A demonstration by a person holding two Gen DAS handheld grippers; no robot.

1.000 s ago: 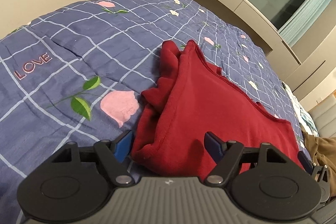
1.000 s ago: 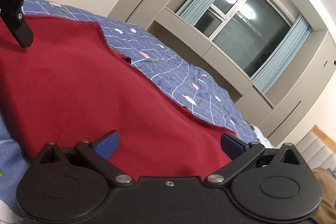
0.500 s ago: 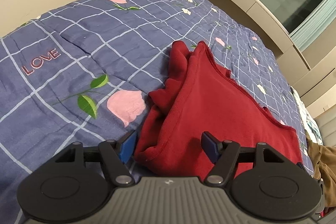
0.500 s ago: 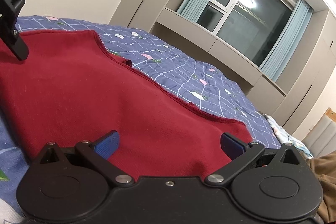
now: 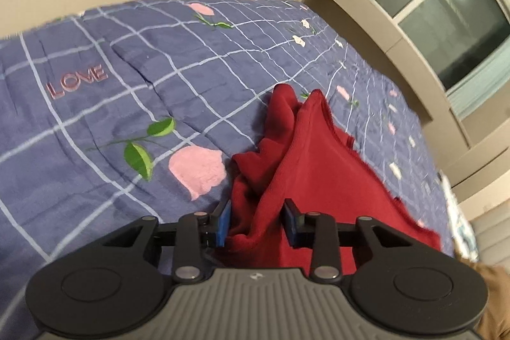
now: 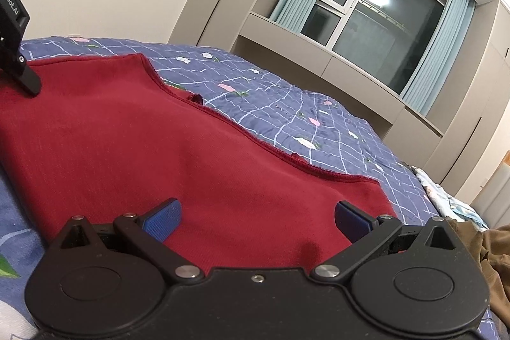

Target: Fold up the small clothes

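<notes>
Red knit garment [image 6: 165, 148] lies spread on the blue checked quilt [image 5: 134, 91] that covers the bed, with its stitched hem running diagonally across the quilt in the right wrist view. In the left wrist view the garment's left side is bunched into folds [image 5: 261, 155] beside a pink flower print [image 5: 197, 171], and the word LOVE [image 5: 76, 82] is embroidered on the quilt nearer the bed's far left corner. Left gripper [image 5: 257, 219]: its jaws have just been closing, and a fold of the garment's near edge stands between the blue pads [image 5: 224, 220]; the pads sit close against the cloth on both sides, but whether they press on it firmly cannot be told. Right gripper [image 6: 256, 217]: jaws spread wide, blue fingertips [image 6: 162, 217] low over the garment's near edge with flat cloth showing between them, nothing clamped; whether the tips touch the fabric cannot be told. The left gripper's black body also shows at the left edge of the right wrist view, one finger tip down on the garment. Brown cloth [image 6: 497, 247] lies at the bed's near right edge, apart from the red garment. Beyond the bed stand grey cabinets [image 6: 350, 75] and a window [image 6: 382, 21] with pale blue curtains.
</notes>
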